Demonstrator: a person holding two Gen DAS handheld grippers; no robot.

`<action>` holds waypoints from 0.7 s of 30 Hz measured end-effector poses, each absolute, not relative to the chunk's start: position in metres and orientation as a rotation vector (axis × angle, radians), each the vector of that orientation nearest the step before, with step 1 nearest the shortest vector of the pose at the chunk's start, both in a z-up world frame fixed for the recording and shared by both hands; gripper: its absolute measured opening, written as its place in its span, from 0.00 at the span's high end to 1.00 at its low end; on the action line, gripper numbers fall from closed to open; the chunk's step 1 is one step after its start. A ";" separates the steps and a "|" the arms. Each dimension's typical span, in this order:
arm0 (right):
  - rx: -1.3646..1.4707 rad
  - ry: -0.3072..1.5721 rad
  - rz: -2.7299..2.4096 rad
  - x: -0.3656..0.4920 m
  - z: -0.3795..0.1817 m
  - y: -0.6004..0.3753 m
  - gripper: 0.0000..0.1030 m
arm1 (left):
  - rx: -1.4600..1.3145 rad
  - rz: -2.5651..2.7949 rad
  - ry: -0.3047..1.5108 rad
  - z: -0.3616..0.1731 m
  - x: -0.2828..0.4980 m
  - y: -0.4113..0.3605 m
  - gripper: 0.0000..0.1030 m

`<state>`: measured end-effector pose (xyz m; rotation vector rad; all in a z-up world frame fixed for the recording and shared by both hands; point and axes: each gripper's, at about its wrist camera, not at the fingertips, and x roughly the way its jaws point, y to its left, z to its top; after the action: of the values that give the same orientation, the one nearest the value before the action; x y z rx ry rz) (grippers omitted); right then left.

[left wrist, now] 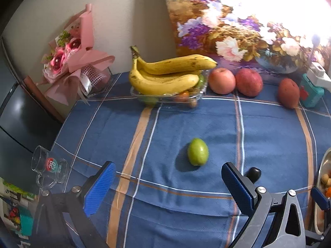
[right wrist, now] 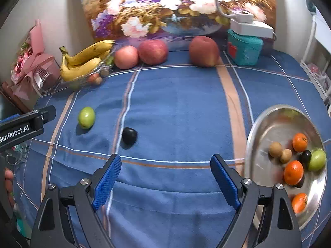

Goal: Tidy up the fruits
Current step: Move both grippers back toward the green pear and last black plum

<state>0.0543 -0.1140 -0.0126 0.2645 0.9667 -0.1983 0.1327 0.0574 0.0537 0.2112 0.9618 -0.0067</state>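
A small green fruit (left wrist: pixel 198 152) lies on the blue checked cloth, just ahead of my open, empty left gripper (left wrist: pixel 167 173). It also shows in the right wrist view (right wrist: pixel 86 117). A dark plum (right wrist: pixel 129 135) lies beside it, ahead and left of my open, empty right gripper (right wrist: pixel 166 164); in the left wrist view the plum (left wrist: pixel 253 173) peeks from behind the right finger. A steel plate (right wrist: pixel 269 124) at the right holds oranges, small brown fruits, a dark fruit and a green one. Bananas (left wrist: pixel 165 73) rest on a clear tray at the back, next to three red apples (left wrist: pixel 221 80).
A pink bouquet (left wrist: pixel 72 62) stands at the back left. A teal box (right wrist: pixel 244 48) with a white device on it stands at the back right. A glass mug (left wrist: pixel 48 168) sits off the cloth's left edge. A flower painting leans against the wall.
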 end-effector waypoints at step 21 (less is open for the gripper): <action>0.204 0.964 -0.108 0.108 -0.021 -0.085 0.14 | -0.086 -0.099 1.020 0.028 0.183 0.083 0.00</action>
<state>0.1080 -0.0849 -0.0208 0.2037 0.9638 -0.1084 0.1827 0.0832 0.0279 -0.0861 1.0205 -0.0987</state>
